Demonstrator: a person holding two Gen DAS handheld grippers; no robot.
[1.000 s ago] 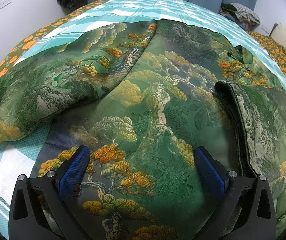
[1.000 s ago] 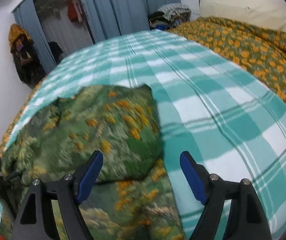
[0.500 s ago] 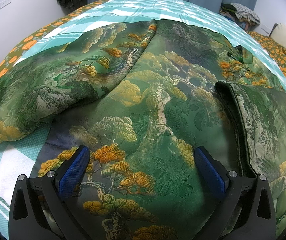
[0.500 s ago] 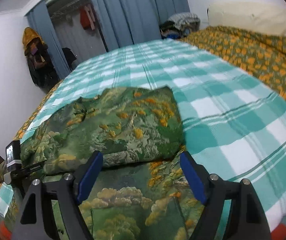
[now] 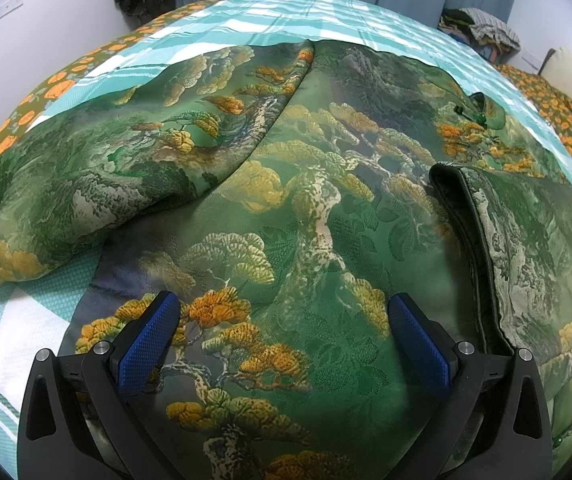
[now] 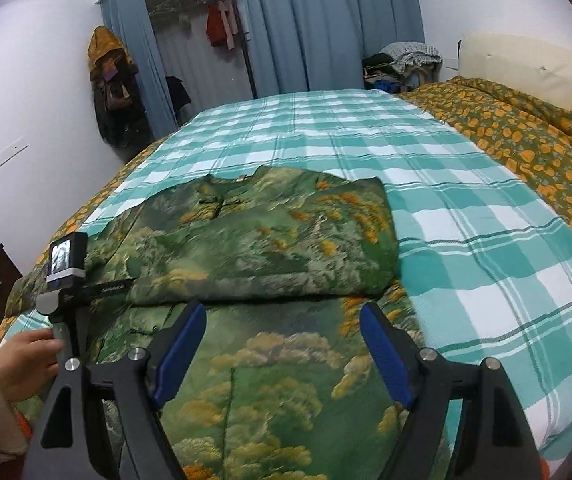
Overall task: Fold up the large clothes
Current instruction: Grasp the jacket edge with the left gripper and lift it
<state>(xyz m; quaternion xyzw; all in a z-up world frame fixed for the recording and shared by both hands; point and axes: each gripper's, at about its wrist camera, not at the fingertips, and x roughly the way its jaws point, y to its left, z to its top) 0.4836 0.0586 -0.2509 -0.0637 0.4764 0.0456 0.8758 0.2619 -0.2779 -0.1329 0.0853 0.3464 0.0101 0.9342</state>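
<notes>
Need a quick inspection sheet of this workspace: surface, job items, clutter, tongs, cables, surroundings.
Surface: bed with teal-and-white checked sheet; orange-flowered olive quilt along its right side.
Job's things: green brocade garment with pine-tree pattern spread on the sheet; right-side panel folded over it, top part folded toward the camera in the right wrist view.
Clutter: nothing seen on the bed.
Tongs: left tongs open over the garment, nothing gripped; right tongs open, nothing gripped.
Cables: nothing seen.
Surroundings: blue curtains, open closet with hanging clothes, pile of clothes, cream headboard.
</notes>
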